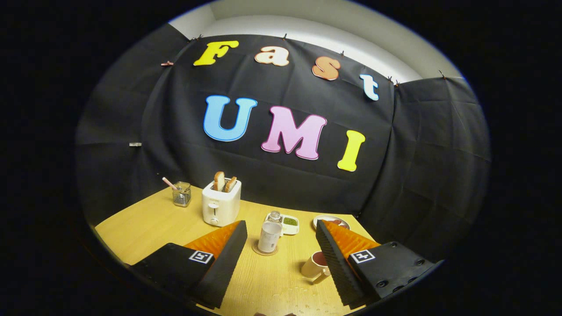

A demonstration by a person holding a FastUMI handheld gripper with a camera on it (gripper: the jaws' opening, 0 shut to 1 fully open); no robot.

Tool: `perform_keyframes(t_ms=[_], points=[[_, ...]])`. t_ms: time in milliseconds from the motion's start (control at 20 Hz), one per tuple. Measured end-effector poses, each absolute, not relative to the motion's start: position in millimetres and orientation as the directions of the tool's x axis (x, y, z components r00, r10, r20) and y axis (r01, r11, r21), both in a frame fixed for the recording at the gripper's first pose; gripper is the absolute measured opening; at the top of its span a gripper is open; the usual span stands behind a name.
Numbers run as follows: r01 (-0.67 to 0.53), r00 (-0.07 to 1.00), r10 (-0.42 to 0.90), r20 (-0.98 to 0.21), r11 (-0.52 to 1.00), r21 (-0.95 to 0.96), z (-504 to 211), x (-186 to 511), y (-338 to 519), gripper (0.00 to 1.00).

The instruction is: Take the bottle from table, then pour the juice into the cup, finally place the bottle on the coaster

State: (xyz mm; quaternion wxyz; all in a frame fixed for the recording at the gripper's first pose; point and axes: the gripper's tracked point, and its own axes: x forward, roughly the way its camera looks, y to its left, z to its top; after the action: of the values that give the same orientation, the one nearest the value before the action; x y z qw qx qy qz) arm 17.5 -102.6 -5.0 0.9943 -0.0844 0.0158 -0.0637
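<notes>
Gripper [281, 245] wide open, holding nothing; both fingers hang above the near part of the table [145, 228], well apart from each other.

Bottle [269, 235] stands upright on the coaster [264, 252], beyond the fingertips and between them, closer to the left finger. Long axis vertical, cap up. Bottle looks nearly empty.

Cup [315, 264] sits just beside the right finger, nearer than the bottle, handle toward the near edge; dark liquid inside. Droplets on the table near the front edge.

Judgement: pour done, bottle already on coaster; task appears complete or in its last step. Any further move is a straight pull-back, with the cup the item nearest to a finger.

Toaster [221, 202] with bread, glass holder [181, 194] and small dishes [290, 224] lie toward the far edge.
</notes>
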Motion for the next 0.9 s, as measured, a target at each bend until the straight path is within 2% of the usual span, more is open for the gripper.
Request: perform_keyframes(t_ms=[300,450,900], points=[[0.128,0.992,-0.128,-0.013,0.991,-0.027,-9,-46,-83,0.97],[0.051,0.998,-0.052,-0.035,0.999,-0.004,-22,-71,-72,0.97],[-0.023,0.997,0.017,-0.073,0.996,-0.081,-30,-97,-61,0.97]])
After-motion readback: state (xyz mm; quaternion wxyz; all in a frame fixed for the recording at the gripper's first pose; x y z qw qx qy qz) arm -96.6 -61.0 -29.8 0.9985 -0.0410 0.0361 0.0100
